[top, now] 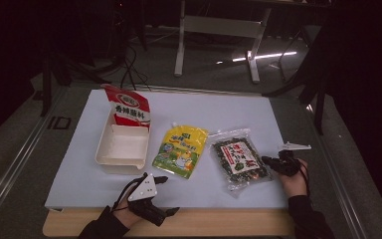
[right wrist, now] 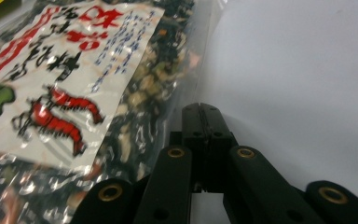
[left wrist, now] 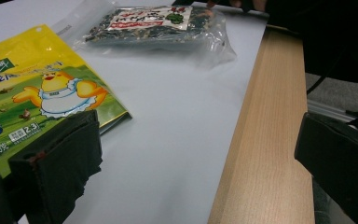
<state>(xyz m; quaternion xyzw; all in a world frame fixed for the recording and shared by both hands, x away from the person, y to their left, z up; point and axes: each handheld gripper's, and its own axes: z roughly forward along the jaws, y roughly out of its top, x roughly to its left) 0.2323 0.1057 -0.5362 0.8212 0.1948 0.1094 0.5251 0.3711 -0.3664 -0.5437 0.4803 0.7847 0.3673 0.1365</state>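
My right gripper (top: 267, 160): jaws pressed together with nothing between them, tips at the right edge of the seaweed packet (top: 238, 159).
Seaweed packet: flat on the white sheet (top: 229, 107), just right of the yellow pouch (top: 180, 150).
My left gripper (top: 171, 195): jaws spread wide, holding nothing, near the pouch's lower edge.
White tray (top: 123, 148): left of the pouch, red bag (top: 129, 107) leaning in it.
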